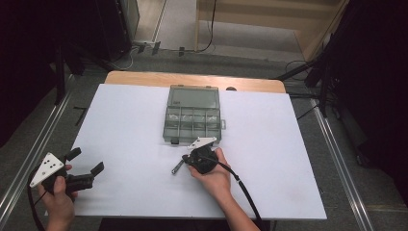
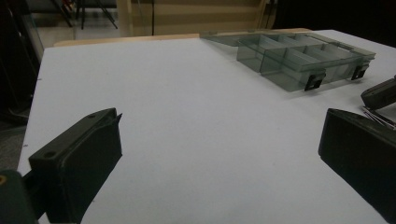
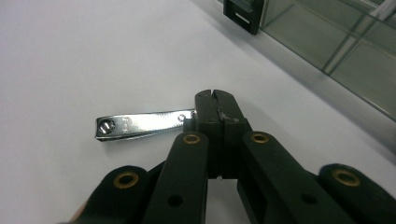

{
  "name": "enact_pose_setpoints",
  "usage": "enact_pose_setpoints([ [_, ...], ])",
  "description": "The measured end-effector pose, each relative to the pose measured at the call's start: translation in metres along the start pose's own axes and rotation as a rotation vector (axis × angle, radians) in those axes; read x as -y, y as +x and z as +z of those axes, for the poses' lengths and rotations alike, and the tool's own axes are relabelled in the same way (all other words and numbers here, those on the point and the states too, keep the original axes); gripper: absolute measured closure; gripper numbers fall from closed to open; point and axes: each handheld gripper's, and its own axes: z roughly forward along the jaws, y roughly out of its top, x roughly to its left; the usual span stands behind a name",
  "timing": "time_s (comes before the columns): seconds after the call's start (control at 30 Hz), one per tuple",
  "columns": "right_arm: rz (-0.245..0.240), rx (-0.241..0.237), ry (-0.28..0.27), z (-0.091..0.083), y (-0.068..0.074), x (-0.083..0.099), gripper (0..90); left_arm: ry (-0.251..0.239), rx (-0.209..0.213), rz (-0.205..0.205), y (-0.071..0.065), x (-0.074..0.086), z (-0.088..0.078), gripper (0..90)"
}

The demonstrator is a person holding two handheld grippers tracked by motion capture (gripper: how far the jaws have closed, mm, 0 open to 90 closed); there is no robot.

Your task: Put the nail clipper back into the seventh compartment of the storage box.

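Observation:
A chrome nail clipper [image 3: 140, 125] sticks out sideways from my right gripper [image 3: 215, 97], whose jaws are shut on one end of it. From above, the nail clipper [image 1: 176, 167] lies low over the white table just in front of a clear grey compartment box [image 1: 193, 118] with its lid open. My right gripper [image 1: 187, 161] is held by a hand near the box's front edge. At the table's front left corner my left gripper [image 1: 87, 161] is open, with nothing between its wide-apart jaws. The left gripper [image 2: 219, 140] looks across the table toward the box [image 2: 299, 60].
The white board [image 1: 120, 120] covers a wooden table whose far edge [image 1: 192, 79] shows behind the box. Black box latches [image 3: 240, 14] sit close to my right gripper. Dark stands and cables line both sides of the table.

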Motion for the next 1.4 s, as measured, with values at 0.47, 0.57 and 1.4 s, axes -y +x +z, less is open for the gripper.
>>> enact_pose_setpoints([
  [0.47, -0.005, -0.011, -0.005, 0.011, 0.005, -0.011, 90.0, -0.005, 0.001, -0.007, 0.000, 0.000, 0.000, 0.0],
  [0.57, -0.001, -0.013, -0.001, 0.013, 0.006, -0.013, 90.0, -0.005, 0.001, -0.006, 0.000, 0.000, 0.000, 0.0],
  [1.4, -0.056, -0.036, 0.010, 0.028, 0.021, -0.029, 90.0, -0.007, 0.006, -0.007, 0.001, 0.000, 0.000, 0.0],
])
